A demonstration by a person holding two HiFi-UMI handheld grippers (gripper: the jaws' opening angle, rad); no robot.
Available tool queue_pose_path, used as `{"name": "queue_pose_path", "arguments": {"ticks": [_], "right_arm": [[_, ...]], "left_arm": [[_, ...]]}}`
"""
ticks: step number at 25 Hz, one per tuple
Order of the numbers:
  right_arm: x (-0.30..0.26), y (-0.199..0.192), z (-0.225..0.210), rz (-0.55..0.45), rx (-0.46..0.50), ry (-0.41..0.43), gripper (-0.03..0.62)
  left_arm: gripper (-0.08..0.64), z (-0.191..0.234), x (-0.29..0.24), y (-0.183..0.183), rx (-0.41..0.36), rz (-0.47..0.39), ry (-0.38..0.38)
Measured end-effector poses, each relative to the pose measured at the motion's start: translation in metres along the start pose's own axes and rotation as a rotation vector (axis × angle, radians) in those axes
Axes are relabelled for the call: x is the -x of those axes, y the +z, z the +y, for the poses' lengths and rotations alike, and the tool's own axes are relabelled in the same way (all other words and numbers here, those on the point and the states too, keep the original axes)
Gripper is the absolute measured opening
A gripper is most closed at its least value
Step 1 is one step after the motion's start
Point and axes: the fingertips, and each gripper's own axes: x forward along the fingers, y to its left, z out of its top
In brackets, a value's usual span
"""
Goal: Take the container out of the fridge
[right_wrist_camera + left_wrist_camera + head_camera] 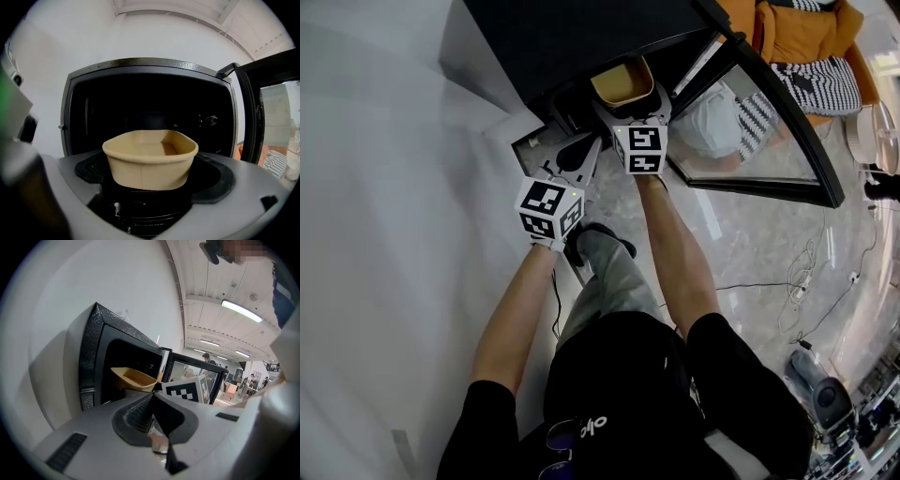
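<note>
Right gripper [630, 111]: jaws clamped on the lower sides of the container [150, 161], one to each flank; this low grip keeps the open top level as you draw it toward you.
Container: tan, open-topped, upright; it sits at the mouth of the fridge [150, 63], in front of the dark cavity and by my judgement only partly clear of it.
Left gripper [152, 404]: jaws together on nothing; you hold it low and to the left of the opening, likely to leave the withdrawal path free.
Door [769, 103]: glass-fronted, swung wide to the right; it stays out of the right arm's way.
Hidden: the container's underside lies behind the jaws, so you cannot tell whether a shelf supports it; the fridge interior is too dark to read; the head view cuts off the cavity under the fridge top.
</note>
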Motion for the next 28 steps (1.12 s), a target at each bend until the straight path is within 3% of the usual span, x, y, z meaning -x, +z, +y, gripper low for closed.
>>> {"name": "queue_pose_path", "arguments": {"ticks": [1, 6, 28], "right_arm": [[0.0, 0.001, 0.0, 0.003, 0.008, 0.0, 0.538], [0.003, 0.0, -0.002, 0.02, 0.029, 0.006, 0.515], [0.076, 0.016, -0.017, 0.015, 0.027, 0.079, 0.512]], "left_arm": [[0.006, 0.0, 0.0, 0.0, 0.0, 0.001, 0.0], [0.006, -0.002, 0.003, -0.002, 0.005, 0.003, 0.008], [0.006, -0.023, 0.014, -0.005, 0.011, -0.026, 0.071]]}}
